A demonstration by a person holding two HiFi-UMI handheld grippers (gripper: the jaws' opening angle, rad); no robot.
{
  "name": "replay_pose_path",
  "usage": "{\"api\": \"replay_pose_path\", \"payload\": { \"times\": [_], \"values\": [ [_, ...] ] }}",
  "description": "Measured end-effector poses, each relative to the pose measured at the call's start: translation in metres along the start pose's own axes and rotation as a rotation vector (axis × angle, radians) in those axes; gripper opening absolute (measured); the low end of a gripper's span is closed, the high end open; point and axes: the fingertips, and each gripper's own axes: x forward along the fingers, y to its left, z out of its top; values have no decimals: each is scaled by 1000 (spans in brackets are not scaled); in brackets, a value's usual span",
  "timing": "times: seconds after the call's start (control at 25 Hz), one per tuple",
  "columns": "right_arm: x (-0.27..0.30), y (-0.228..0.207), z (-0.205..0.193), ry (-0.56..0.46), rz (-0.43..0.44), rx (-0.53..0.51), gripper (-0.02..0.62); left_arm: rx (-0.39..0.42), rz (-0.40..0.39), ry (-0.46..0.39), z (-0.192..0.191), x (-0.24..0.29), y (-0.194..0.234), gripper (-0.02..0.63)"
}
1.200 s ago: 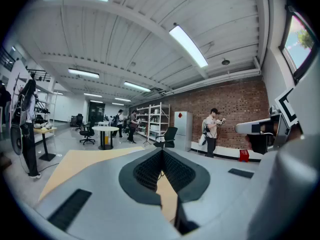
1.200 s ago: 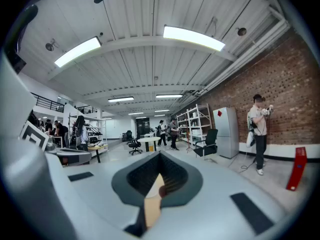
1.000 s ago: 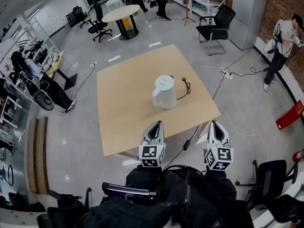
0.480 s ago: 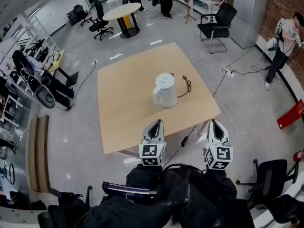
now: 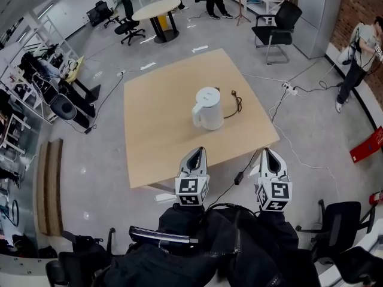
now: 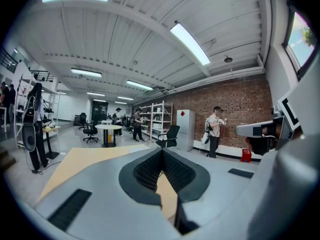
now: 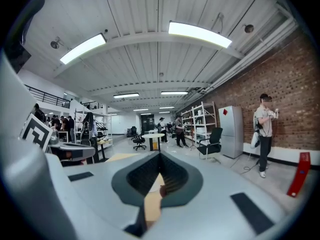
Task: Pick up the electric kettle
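A white electric kettle (image 5: 208, 108) stands upright near the middle of the square wooden table (image 5: 155, 130), lid closed and handle toward the left front. Its black cord (image 5: 235, 106) lies coiled just right of it. My left gripper (image 5: 197, 152) hovers at the table's near edge, shut and empty, well short of the kettle. My right gripper (image 5: 267, 152) hangs off the table's near right corner, also shut with nothing in it. In the left gripper view, the left gripper (image 6: 161, 151) has its jaws meeting at the tip over the tabletop. The right gripper (image 7: 160, 154) looks the same in its own view. Neither gripper view shows the kettle.
A black cable (image 5: 239, 176) hangs off the table's near edge between the grippers. A power strip (image 5: 288, 89) and cords lie on the floor to the right. Beyond the table stand a black chair (image 5: 272, 31) and a round table (image 5: 155, 8). A person (image 5: 358, 52) stands far right.
Both grippers and the kettle stay where they were. Only the head view has shifted slightly, so the table shows a little higher in the picture.
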Motion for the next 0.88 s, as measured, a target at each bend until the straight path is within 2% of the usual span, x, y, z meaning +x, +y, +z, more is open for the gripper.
{"api": "replay_pose_path", "payload": {
  "times": [0.48, 0.68, 0.88],
  "values": [
    [-15, -15, -28, 58, 55, 13, 2, -4, 18, 55, -28, -6, -33, 0],
    [-7, -14, -30, 67, 78, 11, 2, -17, 63, 65, -32, -6, -24, 0],
    [10, -14, -30, 69, 85, 35, 2, -28, 66, 65, -32, 9, -16, 0]
  ]
}}
